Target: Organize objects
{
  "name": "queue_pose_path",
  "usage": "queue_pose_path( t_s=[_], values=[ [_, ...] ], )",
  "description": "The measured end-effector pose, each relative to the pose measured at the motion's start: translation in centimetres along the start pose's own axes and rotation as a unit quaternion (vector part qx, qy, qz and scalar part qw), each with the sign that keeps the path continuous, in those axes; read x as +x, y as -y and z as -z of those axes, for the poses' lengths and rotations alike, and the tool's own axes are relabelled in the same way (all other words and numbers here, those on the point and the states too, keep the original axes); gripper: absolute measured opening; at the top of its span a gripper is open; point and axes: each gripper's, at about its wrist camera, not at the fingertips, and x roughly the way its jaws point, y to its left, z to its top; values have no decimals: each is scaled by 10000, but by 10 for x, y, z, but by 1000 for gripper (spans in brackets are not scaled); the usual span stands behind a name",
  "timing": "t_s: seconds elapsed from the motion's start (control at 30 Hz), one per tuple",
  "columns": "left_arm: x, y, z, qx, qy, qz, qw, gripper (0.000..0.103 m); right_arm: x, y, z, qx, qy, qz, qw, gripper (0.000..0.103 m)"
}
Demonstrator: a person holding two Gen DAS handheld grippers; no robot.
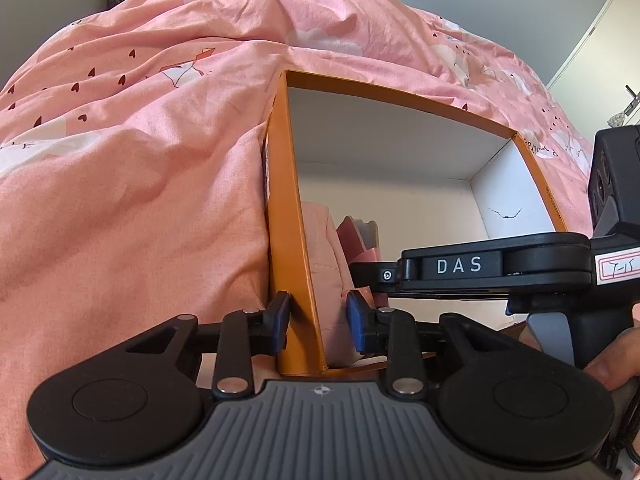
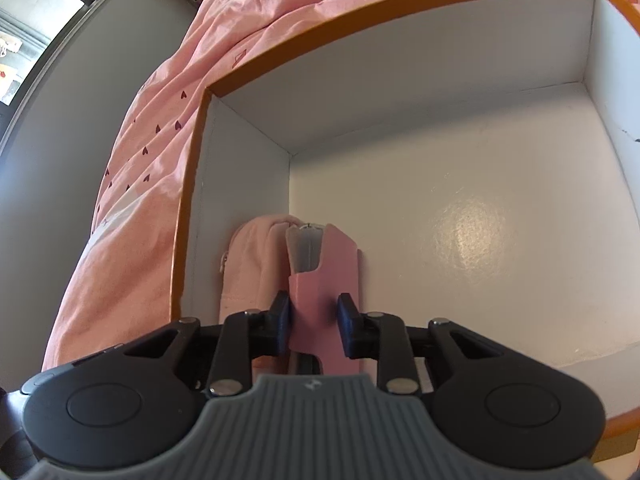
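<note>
The left gripper [image 1: 318, 318] has its fingers narrow and astride the near left wall of the box [image 1: 286, 200]. One finger [image 1: 280, 316] is outside, against the orange face. The other is inside, against the pink pouch [image 1: 324, 260] that leans on that wall. Whether they actually pinch wall and pouch, I cannot tell.

The right gripper [image 2: 312, 318] reaches into the same corner, its fingers narrow and closed on the case [image 2: 320, 272]. One pad [image 2: 284, 316] is flat against its left side and the other meets its right.

The case stands on edge on the box floor, touching the pouch on its left. Its long axis runs straight away from the fingers, in line with the left wall, and its zip end points to the far side. The pouch lies between case and wall. The rest of the floor, out to the right, is bare white. The box itself sits on the bed, with the quilt [image 1: 140, 180] bunched against its outer wall.

The next move turns on that line-up. The case is already parallel to the wall and hard up against the pouch, so I judge it is where it belongs. The right hand, the only one on it, need only part its fingers and lift back out along the same axis. Dragging sideways could tip the case flat. The left hand seems only to steady the box.
</note>
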Motion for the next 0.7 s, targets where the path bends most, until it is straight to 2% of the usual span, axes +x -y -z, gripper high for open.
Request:
queue_pose_path(
  t_s=[0.1,0.2,0.23,0.33,0.57,0.7],
  values=[
    [0,0,0,4,32,10,10000,35,-7,-13,-2,-473,-10,381,9982,23],
    [0,-1,0,6,33,15,10000,35,-13,-33,-2,-1233,125,1008,9872,23],
    [0,0,0,46,41,8,10000,35,-11,-36,-2,-1363,91,1080,9847,23],
    [0,-2,1,23,63,35,10000,34,-2,-29,-6,-1054,-228,661,9920,24],
    [-1,-5,3,7,135,138,9998,36,-1,-3,-15,-320,-355,26,9989,28],
    [-3,-5,2,31,212,56,9998,43,-3,6,-20,-36,-420,-209,9989,29]
  ],
)
